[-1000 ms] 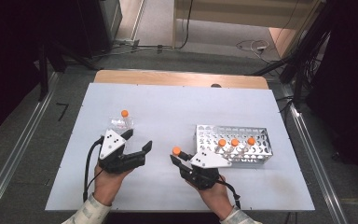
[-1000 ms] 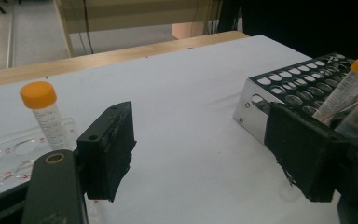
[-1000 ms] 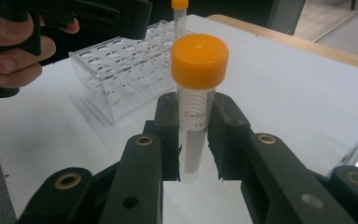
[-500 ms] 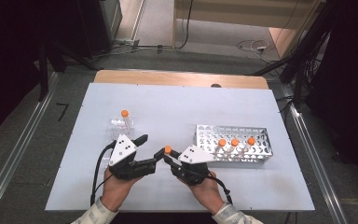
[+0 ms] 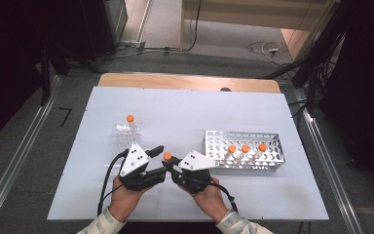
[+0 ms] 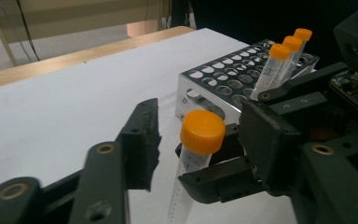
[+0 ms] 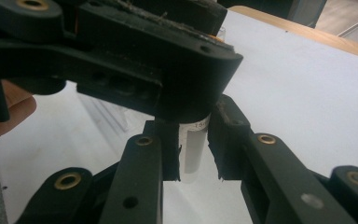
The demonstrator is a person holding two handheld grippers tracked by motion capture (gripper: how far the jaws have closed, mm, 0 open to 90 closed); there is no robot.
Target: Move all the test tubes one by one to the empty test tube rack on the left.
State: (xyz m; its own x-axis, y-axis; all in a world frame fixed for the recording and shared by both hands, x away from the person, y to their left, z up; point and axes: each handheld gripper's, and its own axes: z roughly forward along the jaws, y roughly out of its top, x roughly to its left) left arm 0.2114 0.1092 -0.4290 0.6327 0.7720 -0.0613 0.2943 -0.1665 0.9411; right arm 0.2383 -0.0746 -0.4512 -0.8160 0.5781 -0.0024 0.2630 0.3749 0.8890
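Two grippers meet near the front edge of the white table [image 5: 272, 204], with bare room behind them. The right gripper [image 5: 171, 163] clamps an orange-capped tube [image 6: 200, 140] upright; the left gripper [image 5: 157, 161] has just been closing, jaws around the cap (not yet pressing). Close right stands the metal rack [image 5: 243, 146] with three tubes; behind left, a clear rack [image 5: 125, 134]. From the right gripper view, the left gripper hides the cap.
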